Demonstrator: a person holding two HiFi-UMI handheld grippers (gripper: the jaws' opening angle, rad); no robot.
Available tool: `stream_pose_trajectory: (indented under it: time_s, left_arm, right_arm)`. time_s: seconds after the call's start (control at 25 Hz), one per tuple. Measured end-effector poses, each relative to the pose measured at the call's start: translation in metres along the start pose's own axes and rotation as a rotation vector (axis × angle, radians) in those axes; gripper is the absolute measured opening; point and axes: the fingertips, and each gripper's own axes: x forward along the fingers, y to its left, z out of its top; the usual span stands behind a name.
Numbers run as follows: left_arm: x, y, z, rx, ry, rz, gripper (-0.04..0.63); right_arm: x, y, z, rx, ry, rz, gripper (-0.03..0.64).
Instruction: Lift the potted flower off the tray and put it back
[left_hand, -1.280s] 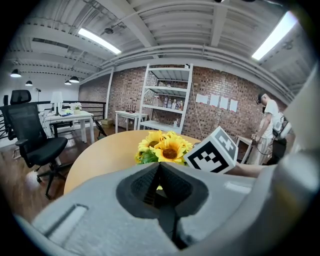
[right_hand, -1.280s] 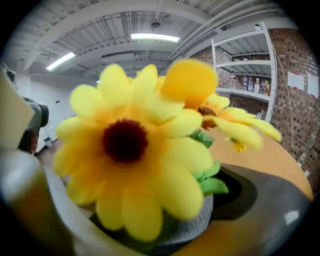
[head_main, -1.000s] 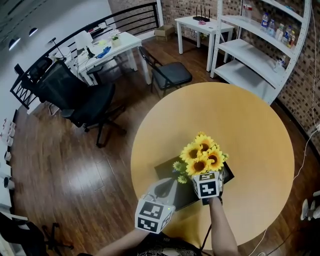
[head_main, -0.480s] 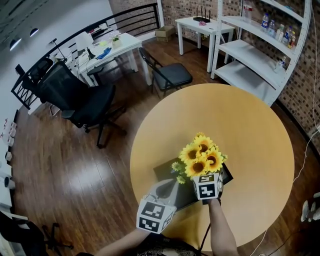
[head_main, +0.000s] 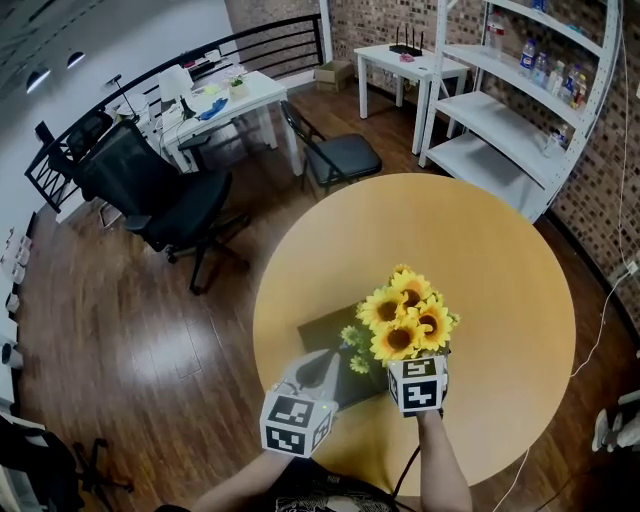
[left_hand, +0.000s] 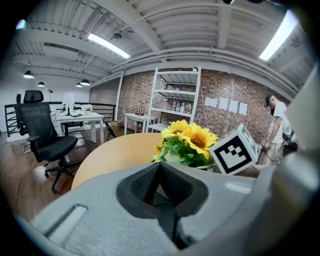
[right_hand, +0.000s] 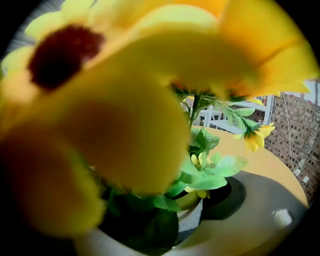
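The potted flower, a bunch of yellow sunflowers (head_main: 405, 318) in a pale pot (right_hand: 194, 216), hangs just over the dark tray (head_main: 322, 335) on the round wooden table (head_main: 470, 250). My right gripper (right_hand: 180, 235) has just been closing and is shut on the pot, one jaw on each side. In the head view only its marker cube (head_main: 417, 384) shows, just below the blooms. The petals fill most of the right gripper view. My left gripper (head_main: 326, 364) is at the tray's near left edge, jaws together on nothing, and looks across at the flowers (left_hand: 187, 140).
A black office chair (head_main: 160, 200) and a dark chair (head_main: 340, 150) stand on the wooden floor beyond the table. White shelves (head_main: 510, 110) line the brick wall at the right, a white desk (head_main: 215, 100) is at the far left. A person (left_hand: 277, 125) stands by the wall.
The right gripper has risen with the pot, so the flowers look a little larger and nearer in the head view. The left gripper has shifted only slightly.
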Motion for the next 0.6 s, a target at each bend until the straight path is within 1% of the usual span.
stream_pose_trajectory:
  time_s: [0.08,0.24,0.4,0.6]
  left_arm:
    - [-0.005,-0.007,0.002,-0.006,-0.019,0.017,0.005]
    - [-0.013,-0.041,-0.002,-0.022,-0.040,0.040,0.004]
    - [-0.013,-0.031,0.001,-0.031,-0.057,0.040,0.005]
    - [-0.012,-0.019,0.012,-0.032,-0.068,0.020,0.004]
  right_arm:
    - [-0.024,-0.004,0.004,-0.007,-0.031,-0.007,0.505]
    - [-0.082,-0.024,-0.005,-0.014,-0.067,-0.010,0.505]
    - [-0.107,-0.021,0.003,-0.002,-0.085,-0.025,0.505]
    - [-0.131,-0.012,0.019,0.002,-0.101,-0.048,0.505]
